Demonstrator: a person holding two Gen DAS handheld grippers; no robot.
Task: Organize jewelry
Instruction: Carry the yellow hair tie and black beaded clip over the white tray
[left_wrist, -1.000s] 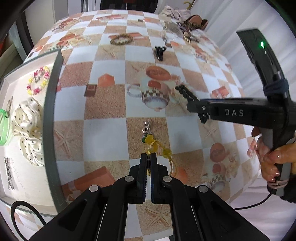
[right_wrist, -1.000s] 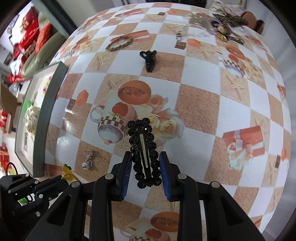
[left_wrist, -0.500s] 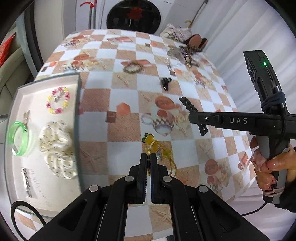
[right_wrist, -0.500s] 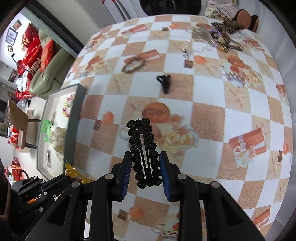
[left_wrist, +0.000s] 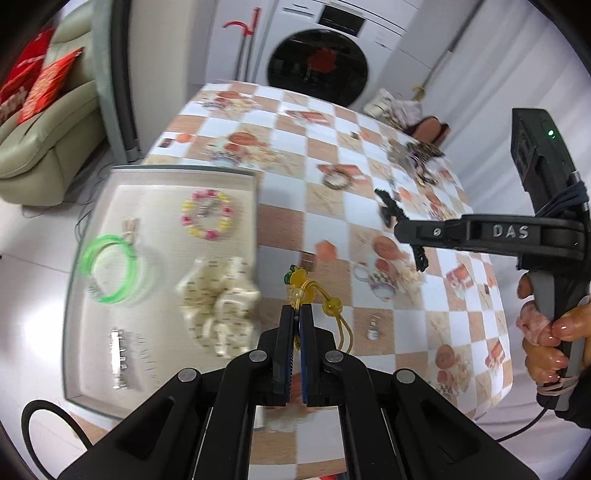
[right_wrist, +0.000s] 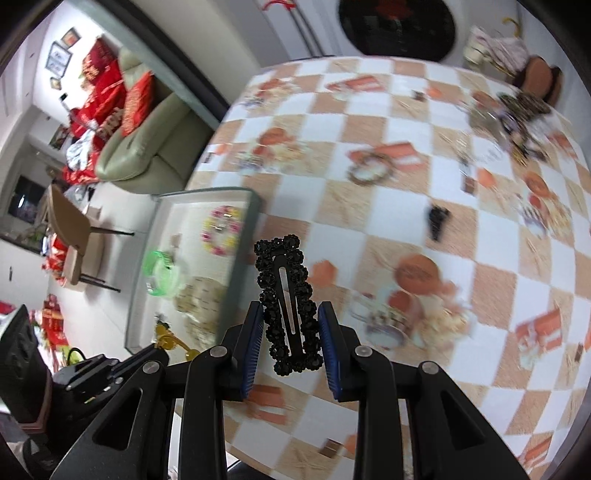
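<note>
Black beaded snap clip (right_wrist: 289, 306) – clamped in right gripper (right_wrist: 290, 332) | yellow beaded hair tie (left_wrist: 306, 291) – pinched in shut left gripper (left_wrist: 295, 325) | change: both lifted off tablecloth, now nearer grey tray (left_wrist: 162, 172) | meaning: ready to deposit.

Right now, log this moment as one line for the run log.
left gripper: shut on yellow hair tie | right gripper: shut on black hair clip | tray: holds other pieces

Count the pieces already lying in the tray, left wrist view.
5, blur may hide more in the tray: beaded bracelet far right, pale clip far left, green bangles left, cream scrunchie right, silver clip near left.
</note>
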